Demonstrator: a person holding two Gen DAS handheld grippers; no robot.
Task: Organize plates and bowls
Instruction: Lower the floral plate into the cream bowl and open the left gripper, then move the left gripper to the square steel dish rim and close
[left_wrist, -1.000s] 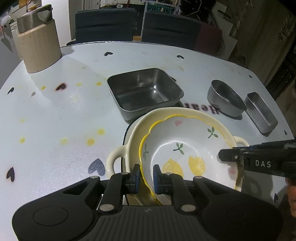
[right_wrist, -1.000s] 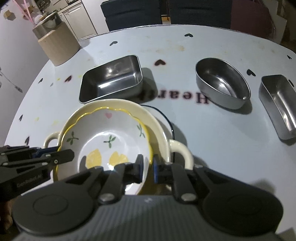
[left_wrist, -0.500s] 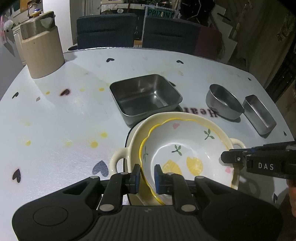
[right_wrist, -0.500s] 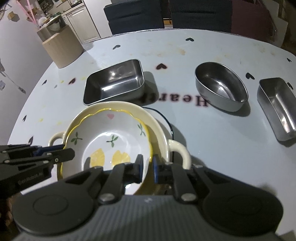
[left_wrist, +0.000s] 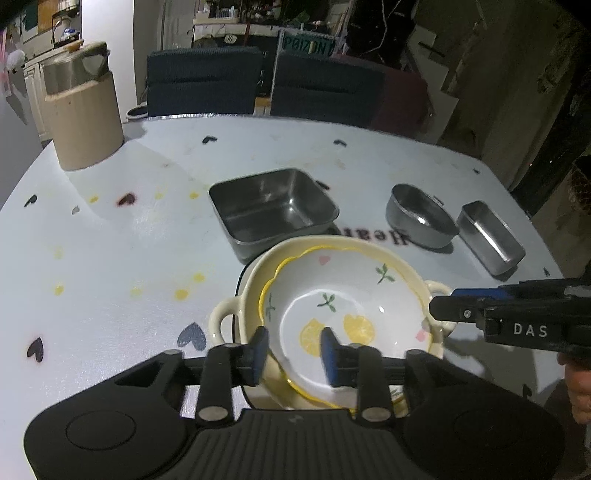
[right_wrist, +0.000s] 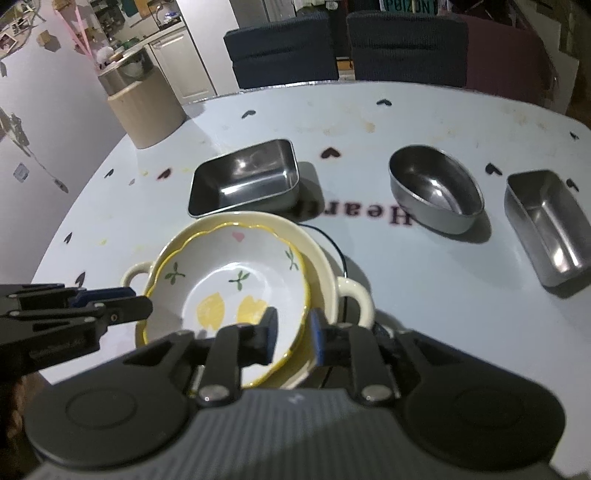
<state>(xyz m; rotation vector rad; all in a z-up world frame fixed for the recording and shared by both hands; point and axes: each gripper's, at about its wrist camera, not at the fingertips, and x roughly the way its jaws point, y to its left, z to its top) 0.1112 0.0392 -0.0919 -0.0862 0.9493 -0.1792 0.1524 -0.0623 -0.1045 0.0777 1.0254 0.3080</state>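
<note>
Ceramic lemon bowl (left_wrist: 332, 317) now sits nested in the cream two-handled dish (left_wrist: 255, 280) on the table (left_wrist: 110, 240). Left gripper (left_wrist: 294, 350) and right gripper (right_wrist: 291, 334) jaws have just been opening; pads off the rim (still straddling it). Judged: placement done, steel containers remain.

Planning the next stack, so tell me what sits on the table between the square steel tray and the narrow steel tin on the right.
The oval steel bowl sits between the square steel tray and the narrow steel tin; both wrist views show it.
</note>
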